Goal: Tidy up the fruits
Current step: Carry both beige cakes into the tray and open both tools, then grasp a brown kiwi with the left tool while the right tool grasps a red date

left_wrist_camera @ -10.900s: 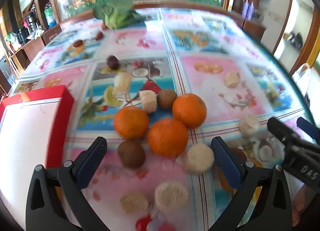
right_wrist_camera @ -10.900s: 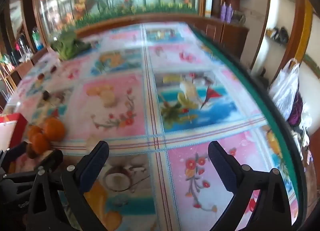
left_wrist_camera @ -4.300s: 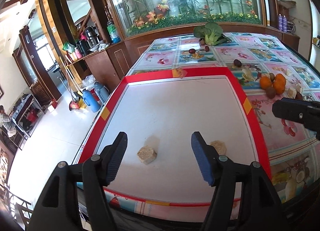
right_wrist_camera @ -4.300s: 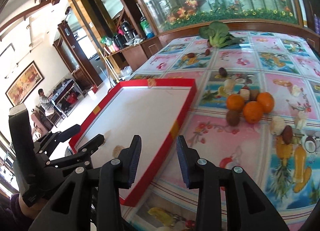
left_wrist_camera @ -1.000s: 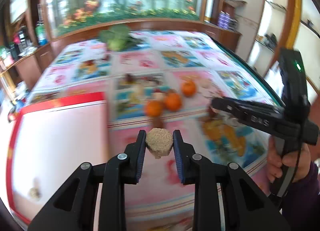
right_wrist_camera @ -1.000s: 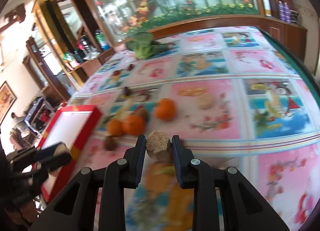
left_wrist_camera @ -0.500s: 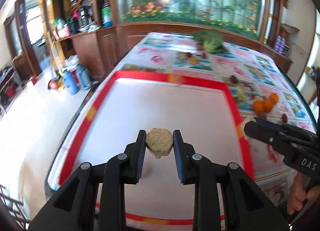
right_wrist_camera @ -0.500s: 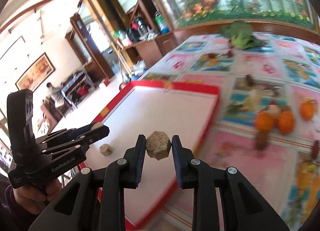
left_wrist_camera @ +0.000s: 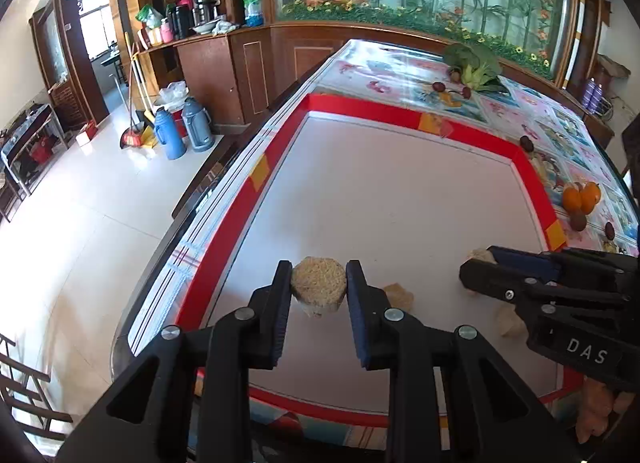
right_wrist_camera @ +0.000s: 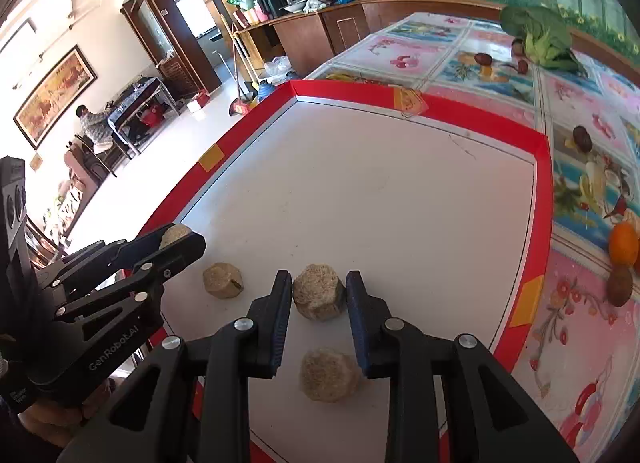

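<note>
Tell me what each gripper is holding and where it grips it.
Left gripper pinches a tan lump by its sides; right gripper likewise flanks another tan lump, jaws just easing open.

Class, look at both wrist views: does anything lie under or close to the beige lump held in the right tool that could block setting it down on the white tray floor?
Nearly. The right tool holds its lump just above the tray; a loose lump lies right before it, another to its left. Farther floor is bare.
</note>
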Available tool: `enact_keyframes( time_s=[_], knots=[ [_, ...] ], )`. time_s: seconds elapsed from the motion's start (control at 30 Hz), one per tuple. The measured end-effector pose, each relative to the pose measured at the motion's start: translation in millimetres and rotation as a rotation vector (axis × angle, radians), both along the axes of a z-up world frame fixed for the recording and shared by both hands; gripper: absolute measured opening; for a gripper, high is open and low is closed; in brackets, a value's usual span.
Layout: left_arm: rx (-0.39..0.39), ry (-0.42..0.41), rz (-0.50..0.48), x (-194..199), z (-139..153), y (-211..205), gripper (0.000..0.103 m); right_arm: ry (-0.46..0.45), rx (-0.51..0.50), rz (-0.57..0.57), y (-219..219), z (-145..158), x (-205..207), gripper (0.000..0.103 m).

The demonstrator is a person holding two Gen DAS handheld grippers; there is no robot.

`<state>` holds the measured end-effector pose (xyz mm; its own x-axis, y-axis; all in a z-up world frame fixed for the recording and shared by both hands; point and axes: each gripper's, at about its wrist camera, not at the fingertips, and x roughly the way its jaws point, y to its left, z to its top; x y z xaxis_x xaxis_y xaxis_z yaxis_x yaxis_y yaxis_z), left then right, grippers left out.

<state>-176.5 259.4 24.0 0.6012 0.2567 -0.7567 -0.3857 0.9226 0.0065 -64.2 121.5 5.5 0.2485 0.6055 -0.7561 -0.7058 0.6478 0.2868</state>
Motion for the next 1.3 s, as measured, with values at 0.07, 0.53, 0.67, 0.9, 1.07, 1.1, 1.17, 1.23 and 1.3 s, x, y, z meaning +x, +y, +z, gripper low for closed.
enact_keyframes(
  time_s=[0.07, 0.53, 0.67, 0.9, 1.07, 1.1, 1.17, 1.23, 1.3],
  knots=[
    [-0.001, 0.007, 0.013, -2, -2, 4, 0.029, 0.014, 0.002, 0.010, 2, 0, -2, 0.029],
    [0.056, -0.035, 0.009, -5, 21, -17, 0.068, -0.088, 0.142, -0.038, -46, 26, -7, 0.033],
    [0.088, -0.038, -0.057, 1, 25, -45, 0.071, -0.094, 0.163, -0.107, -75, 28, 5, 0.033],
    [0.104, -0.023, -0.163, 12, 26, -87, 0.072, -0.109, 0.177, -0.241, -138, 30, 18, 0.034],
    [0.103, -0.017, -0.232, 19, 29, -115, 0.072, -0.128, 0.155, -0.348, -185, 25, 27, 0.035],
    [0.103, -0.018, -0.250, 22, 30, -121, 0.072, -0.132, 0.145, -0.364, -192, 24, 29, 0.035],
    [0.108, -0.021, -0.278, 26, 33, -132, 0.072, -0.139, 0.119, -0.401, -207, 22, 34, 0.035],
    [0.109, -0.022, -0.307, 30, 34, -144, 0.072, -0.144, 0.094, -0.435, -221, 19, 39, 0.035],
    [0.104, -0.024, -0.345, 37, 36, -158, 0.072, -0.157, 0.050, -0.470, -233, 15, 45, 0.035]
  ],
)
